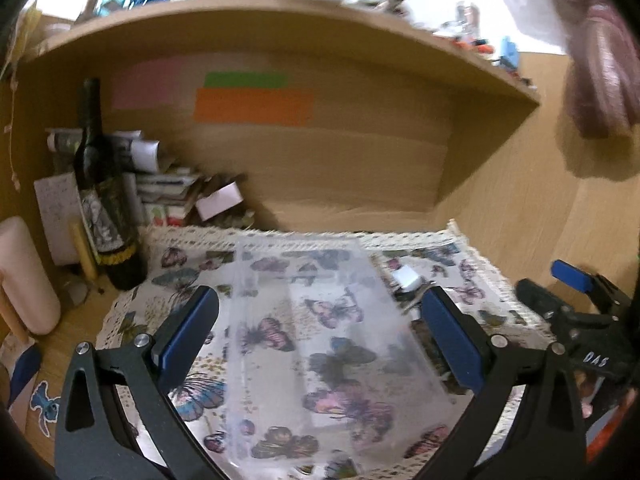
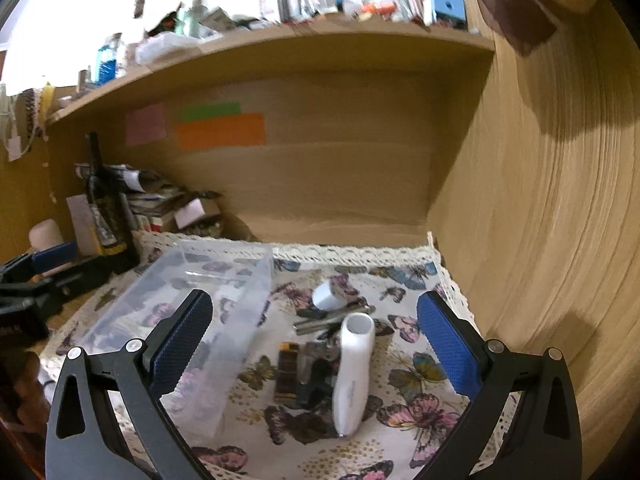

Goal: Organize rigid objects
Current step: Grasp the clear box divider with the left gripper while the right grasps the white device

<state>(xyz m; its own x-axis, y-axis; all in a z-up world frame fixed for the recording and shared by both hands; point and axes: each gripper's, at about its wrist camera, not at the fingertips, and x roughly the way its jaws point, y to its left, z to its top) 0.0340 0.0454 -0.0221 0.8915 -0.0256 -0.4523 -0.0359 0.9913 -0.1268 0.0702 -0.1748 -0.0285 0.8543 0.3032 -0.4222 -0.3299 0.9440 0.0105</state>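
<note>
A clear plastic box [image 2: 200, 304] stands empty on a butterfly-print cloth [image 2: 412, 408]; it also fills the middle of the left wrist view [image 1: 304, 320]. To its right lies a pile of small items: a white handheld device [image 2: 354, 372], a white cap [image 2: 326, 295], a dark brown rectangular piece [image 2: 288, 372] and black and metal parts [image 2: 320, 364]. My right gripper [image 2: 316, 348] is open above this pile. My left gripper [image 1: 320, 336] is open over the box. The white cap also shows in the left wrist view [image 1: 406, 278].
A dark wine bottle [image 1: 100, 200] stands at the back left beside stacked papers and boxes [image 1: 172, 188]. A pale pink container [image 1: 24, 276] stands at the far left. A wooden shelf [image 1: 280, 20] overhangs the desk, and a wooden side wall [image 2: 540, 240] closes the right.
</note>
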